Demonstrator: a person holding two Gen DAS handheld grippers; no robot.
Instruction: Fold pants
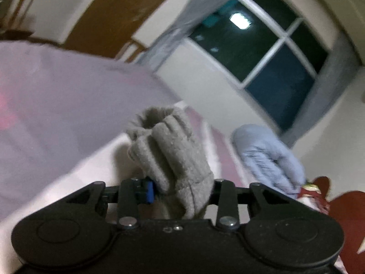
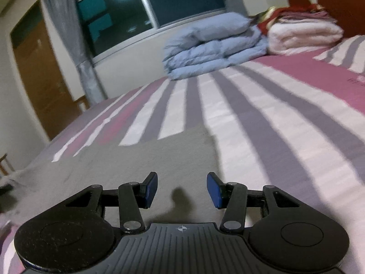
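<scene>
My left gripper (image 1: 180, 194) pinches a bunched fold of the grey pants (image 1: 168, 146), which hides its right pad; that whole view is blurred. My right gripper (image 2: 182, 190) hangs open over the pants' flat grey cloth on the striped bed (image 2: 285, 118). Beyond lie a folded blue duvet (image 2: 212, 45), a dark window (image 2: 159, 2) and a brown door (image 2: 43, 80).

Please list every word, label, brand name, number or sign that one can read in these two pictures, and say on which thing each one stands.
No text can be read in either picture.
Bedsheet: a small dark print at the right edge of its pink band, too blurred and cut off to read.
Right tool: a small round crosshair mark on its body, a symbol only, no letters.
Left wrist view: no writing is visible.
</scene>
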